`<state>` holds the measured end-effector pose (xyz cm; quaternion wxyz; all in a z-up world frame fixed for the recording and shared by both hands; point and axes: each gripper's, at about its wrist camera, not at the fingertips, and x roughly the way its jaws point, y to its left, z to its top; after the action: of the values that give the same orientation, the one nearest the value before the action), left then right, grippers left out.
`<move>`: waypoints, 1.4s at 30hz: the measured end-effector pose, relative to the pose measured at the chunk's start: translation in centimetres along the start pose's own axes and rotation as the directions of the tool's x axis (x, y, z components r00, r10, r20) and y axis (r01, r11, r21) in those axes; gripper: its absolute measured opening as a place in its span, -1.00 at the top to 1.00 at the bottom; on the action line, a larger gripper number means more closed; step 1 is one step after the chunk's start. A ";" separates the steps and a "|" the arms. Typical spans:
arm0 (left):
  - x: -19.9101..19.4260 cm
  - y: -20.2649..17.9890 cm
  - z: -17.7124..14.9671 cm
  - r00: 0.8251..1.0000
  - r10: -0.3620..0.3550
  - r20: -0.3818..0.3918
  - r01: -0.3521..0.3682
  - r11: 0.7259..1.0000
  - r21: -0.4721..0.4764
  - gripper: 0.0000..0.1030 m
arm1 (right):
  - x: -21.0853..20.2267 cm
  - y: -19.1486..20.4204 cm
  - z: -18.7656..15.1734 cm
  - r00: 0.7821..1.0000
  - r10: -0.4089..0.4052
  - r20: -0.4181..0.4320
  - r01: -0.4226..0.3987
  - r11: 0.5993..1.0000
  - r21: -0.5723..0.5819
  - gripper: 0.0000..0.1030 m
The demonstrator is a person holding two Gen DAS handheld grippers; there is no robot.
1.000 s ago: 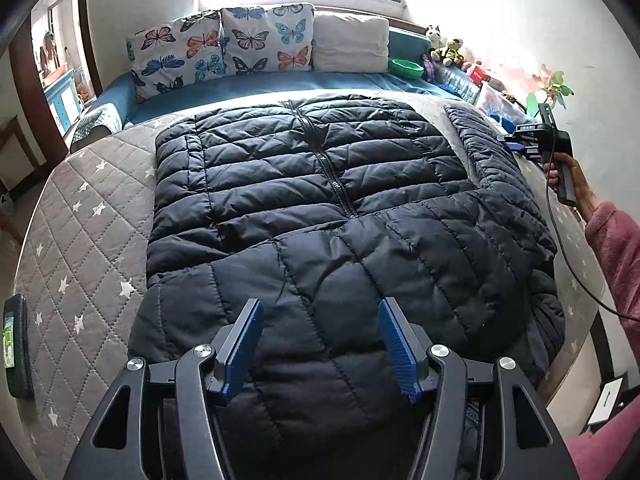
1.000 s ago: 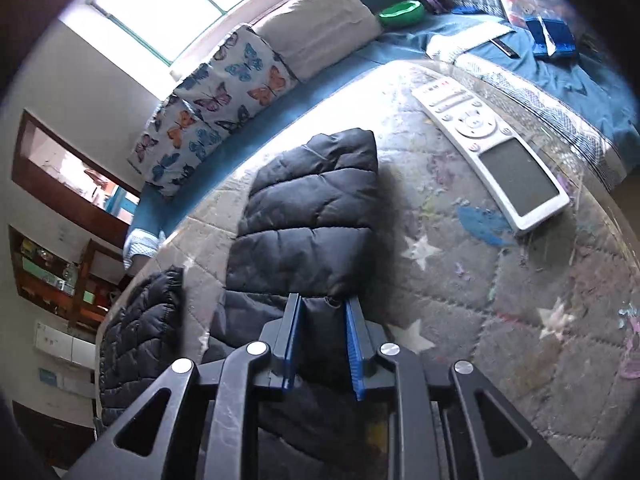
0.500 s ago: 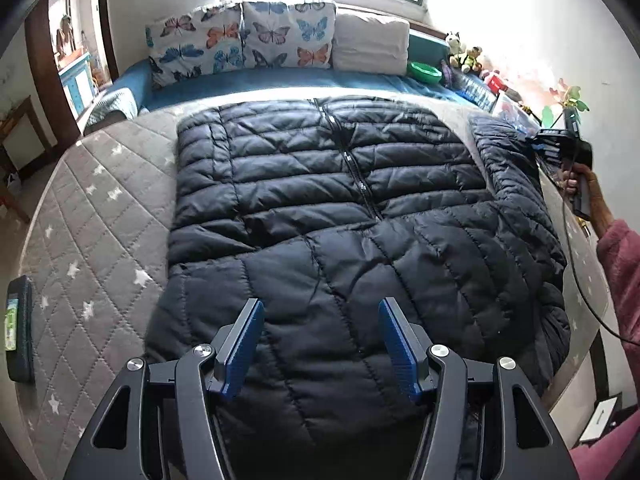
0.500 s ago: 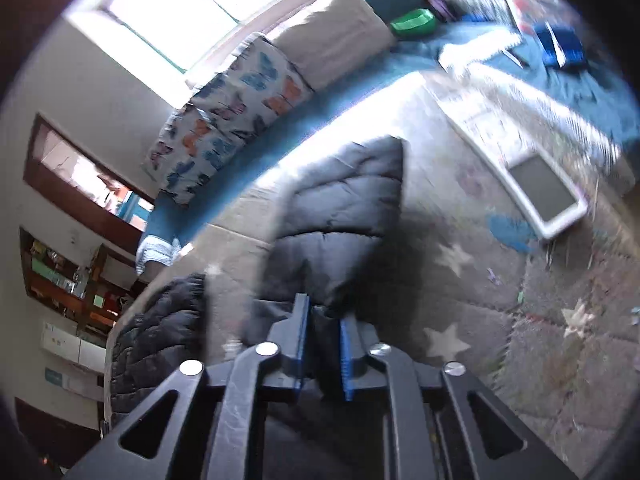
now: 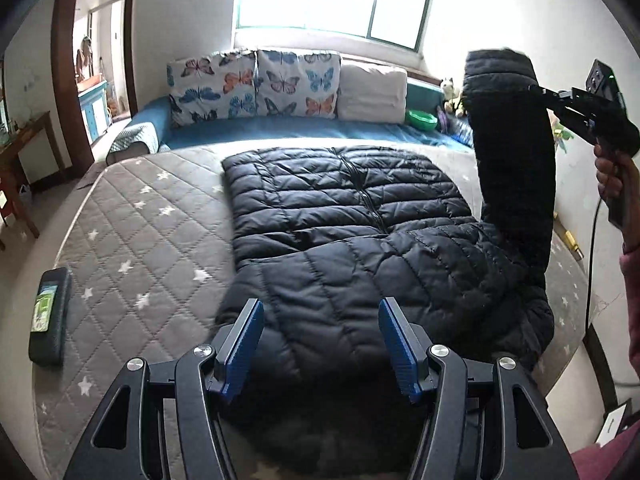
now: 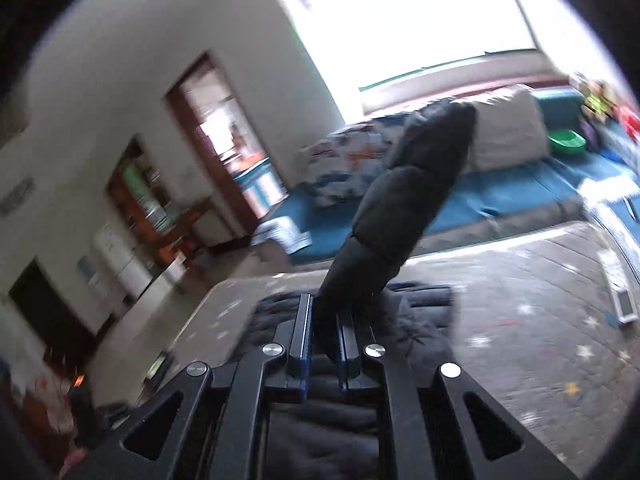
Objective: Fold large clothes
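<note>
A black quilted puffer jacket [image 5: 344, 216] lies front up on the grey star-patterned mattress [image 5: 152, 232]. Its left sleeve lies folded across the body. My left gripper [image 5: 320, 344] is open and empty, hovering over the jacket's near end. My right gripper [image 6: 324, 340] is shut on the jacket's right sleeve [image 6: 404, 208] and holds it up in the air. The left wrist view shows that sleeve [image 5: 512, 152] hanging upright at the right, with the right gripper [image 5: 540, 94] pinching it near the cuff.
A dark phone-like case [image 5: 48, 312] lies near the mattress's left edge. Butterfly pillows [image 5: 256, 84] and a white pillow [image 5: 372, 92] line the blue bed at the back. A white remote [image 6: 620, 288] lies on the mattress at the right. A green bowl [image 5: 420, 119] and toys sit at the back right.
My right gripper closed fully on the right sleeve and lifted it off the mattress, high into the air. My left gripper rose and drew back a little, still open.
</note>
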<state>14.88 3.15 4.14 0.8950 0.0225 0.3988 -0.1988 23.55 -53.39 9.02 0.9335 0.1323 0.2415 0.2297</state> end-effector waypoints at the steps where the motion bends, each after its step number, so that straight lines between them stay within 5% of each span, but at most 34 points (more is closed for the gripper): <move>1: -0.8 0.7 -0.4 1.000 -0.005 0.016 0.005 1.000 -0.006 -0.24 | 0.4 2.0 -0.7 1.000 0.015 -0.013 -0.015 0.999 -0.034 0.76; 7: -4.4 3.8 -2.7 0.996 -0.024 0.086 0.028 0.999 -0.046 -0.26 | 5.4 12.1 -8.3 0.975 0.125 -0.186 -0.152 0.978 -0.141 0.76; 8: -4.9 4.3 -3.1 0.995 -0.027 0.093 0.033 0.998 -0.056 -0.40 | 6.9 13.5 -10.3 0.959 0.149 -0.242 -0.189 0.971 -0.149 0.76; 12: -6.2 5.4 -4.7 0.992 -0.026 0.119 0.036 0.996 -0.077 -0.54 | 10.4 16.4 -16.2 0.916 0.122 -0.382 -0.218 0.951 -0.219 0.76; 15: -6.8 5.4 -5.2 0.992 -0.039 0.117 0.048 0.996 -0.069 -0.54 | 10.4 16.6 -17.3 0.901 0.128 -0.415 -0.239 0.944 -0.229 0.76; 18: -7.1 4.5 -4.9 0.991 -0.045 0.122 0.051 0.998 -0.047 -0.54 | 8.2 15.2 -15.9 0.917 0.099 -0.385 -0.202 0.950 -0.237 0.74; 20: -6.5 3.7 -3.9 0.991 -0.062 0.123 0.067 0.997 -0.038 -0.54 | 6.4 13.8 -14.8 0.934 0.052 -0.354 -0.148 0.957 -0.251 0.54; 22: -5.8 2.5 -2.8 0.988 -0.098 0.119 0.102 0.994 -0.030 -0.54 | 4.7 12.6 -14.1 0.952 -0.017 -0.307 -0.067 0.963 -0.260 -0.18; 24: -4.9 1.4 -1.6 0.985 -0.130 0.109 0.133 0.991 -0.019 -0.54 | 3.4 10.2 -13.4 0.961 -0.081 -0.264 0.011 0.967 -0.256 -0.45; 31: 0.1 -3.0 3.8 0.977 -0.203 0.073 0.202 0.979 0.025 -0.54 | 2.7 0.1 -10.7 0.940 -0.239 -0.242 0.221 0.970 -0.100 -0.45; 36: 5.4 -4.8 5.9 0.965 -0.261 -0.012 0.261 0.965 0.002 -0.45 | 4.1 -3.9 -12.8 0.947 -0.145 -0.286 0.162 0.986 0.037 -0.45; 42: 10.8 -4.9 3.5 0.961 -0.223 -0.164 0.228 0.974 0.011 -0.10 | 5.4 -4.5 -17.3 0.923 -0.128 -0.363 0.140 0.990 0.008 -0.45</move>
<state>22.03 -5.69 -0.71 0.8309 0.0062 0.4668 -0.3027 20.52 -52.26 -9.39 0.8842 0.0869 0.4215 0.1817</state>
